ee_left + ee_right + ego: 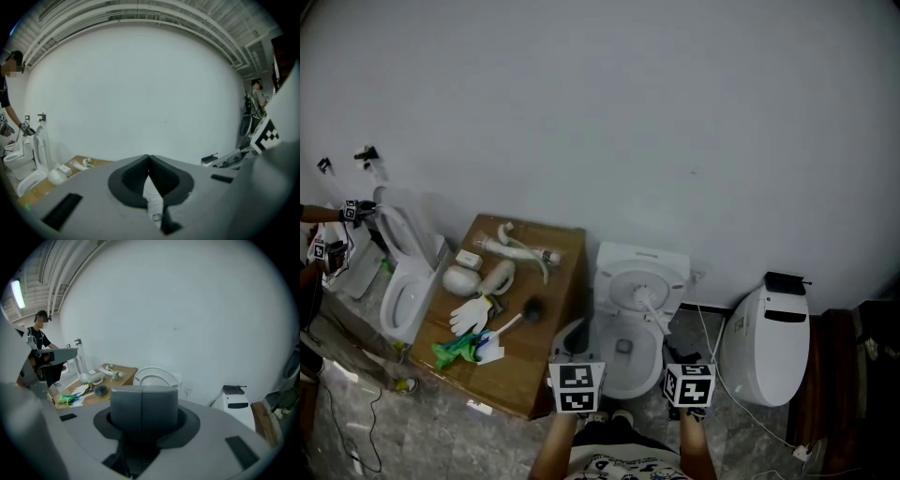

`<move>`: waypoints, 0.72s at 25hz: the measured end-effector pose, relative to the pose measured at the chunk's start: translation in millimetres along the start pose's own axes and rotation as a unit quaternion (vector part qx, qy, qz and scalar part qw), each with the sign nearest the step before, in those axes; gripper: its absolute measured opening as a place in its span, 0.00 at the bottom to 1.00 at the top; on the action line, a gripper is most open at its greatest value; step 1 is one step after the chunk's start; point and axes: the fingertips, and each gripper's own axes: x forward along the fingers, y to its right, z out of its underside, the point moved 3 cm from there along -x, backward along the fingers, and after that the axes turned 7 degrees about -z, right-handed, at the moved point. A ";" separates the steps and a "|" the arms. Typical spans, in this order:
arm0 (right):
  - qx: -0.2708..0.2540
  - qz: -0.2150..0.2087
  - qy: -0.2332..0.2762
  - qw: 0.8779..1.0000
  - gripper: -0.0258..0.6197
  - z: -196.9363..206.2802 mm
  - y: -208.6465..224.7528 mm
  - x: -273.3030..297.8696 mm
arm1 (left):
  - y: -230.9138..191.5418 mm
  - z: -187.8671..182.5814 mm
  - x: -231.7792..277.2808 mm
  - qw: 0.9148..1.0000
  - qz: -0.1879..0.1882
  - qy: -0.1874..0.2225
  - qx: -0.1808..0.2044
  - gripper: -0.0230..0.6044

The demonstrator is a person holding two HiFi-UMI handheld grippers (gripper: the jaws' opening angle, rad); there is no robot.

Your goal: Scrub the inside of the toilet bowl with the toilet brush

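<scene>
Two grippers, held low in front of the toilet [607, 361]. The left gripper [149, 161] has its jaw tips pressed together on nothing; the right gripper [141, 401] has its jaws flush together, also on nothing.

One brush [517, 319]: dark bristle head, slim white handle. It lies flat on the wooden table [553, 375] left of the toilet, head toward the toilet, handle end just beside a white glove [469, 314]. This position fits a brush waiting for use as well as one laid back after scrubbing.

One toilet, lid raised, bowl open. A white rod [656, 314] slants across the bowl; what it is cannot be told.

Handling, by judgement: the brush looks light, with a stiff plastic handle, smooth and likely slippery when wet, and springy bristles. The best hold is on the handle's middle to far end, well clear of the head, jaws across the shaft.
</scene>
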 end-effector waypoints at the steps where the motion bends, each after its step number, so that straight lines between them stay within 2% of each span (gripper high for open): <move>1: 0.001 -0.001 0.000 1.000 0.30 -0.3 0.5 0.2 | 0.6 0.1 0.7 1.000 0.000 -0.001 0.000 0.04; 18: 0.000 -0.006 0.002 1.000 0.30 -5.5 4.5 4.4 | 0.4 -1.1 5.4 1.000 -0.005 -0.003 0.005 0.04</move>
